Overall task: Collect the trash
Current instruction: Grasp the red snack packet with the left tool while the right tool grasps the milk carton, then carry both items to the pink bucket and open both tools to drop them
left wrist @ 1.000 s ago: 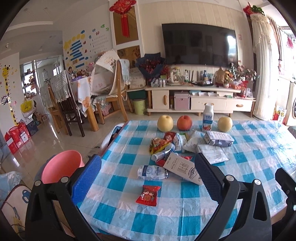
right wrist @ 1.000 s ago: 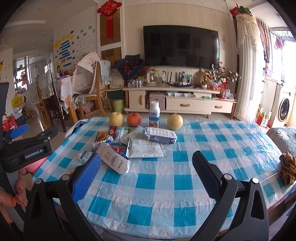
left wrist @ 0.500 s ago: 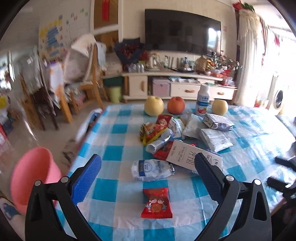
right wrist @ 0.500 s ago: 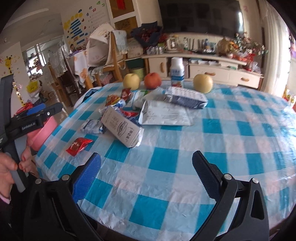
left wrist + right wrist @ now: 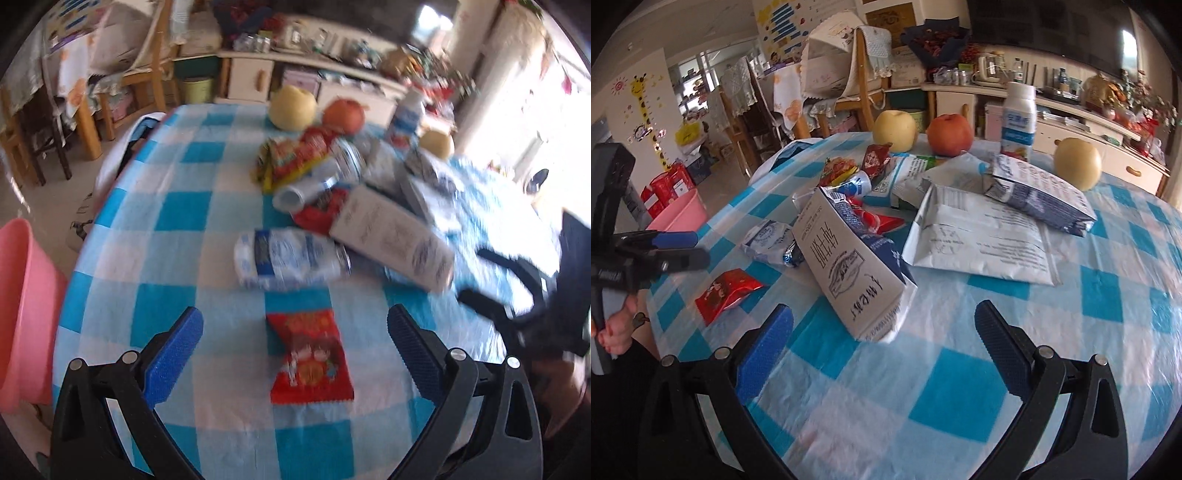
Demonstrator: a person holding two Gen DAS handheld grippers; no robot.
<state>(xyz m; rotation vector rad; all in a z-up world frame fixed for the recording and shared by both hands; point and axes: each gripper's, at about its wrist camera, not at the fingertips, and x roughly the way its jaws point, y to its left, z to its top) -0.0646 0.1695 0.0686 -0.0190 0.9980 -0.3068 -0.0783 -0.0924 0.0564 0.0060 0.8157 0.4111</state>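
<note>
Blue-padded left gripper (image 5: 294, 332) gapes wide over a red snack packet (image 5: 309, 358); right gripper (image 5: 883, 328) equally wide, empty, before a Chinese-lettered carton (image 5: 849, 266).

Both claws have dropped closer to the table, left claw (image 5: 294, 345) over the red snack packet (image 5: 309, 356), right claw (image 5: 883, 341) nearing the white carton (image 5: 849, 266).

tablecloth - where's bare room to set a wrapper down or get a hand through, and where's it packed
Free: the checked cloth right of the white carton, in front of the flat silver bag; also the strip left of the red snack packet, toward the pink bin. Crowded: the wrapper heap between carton and red apple.
</note>
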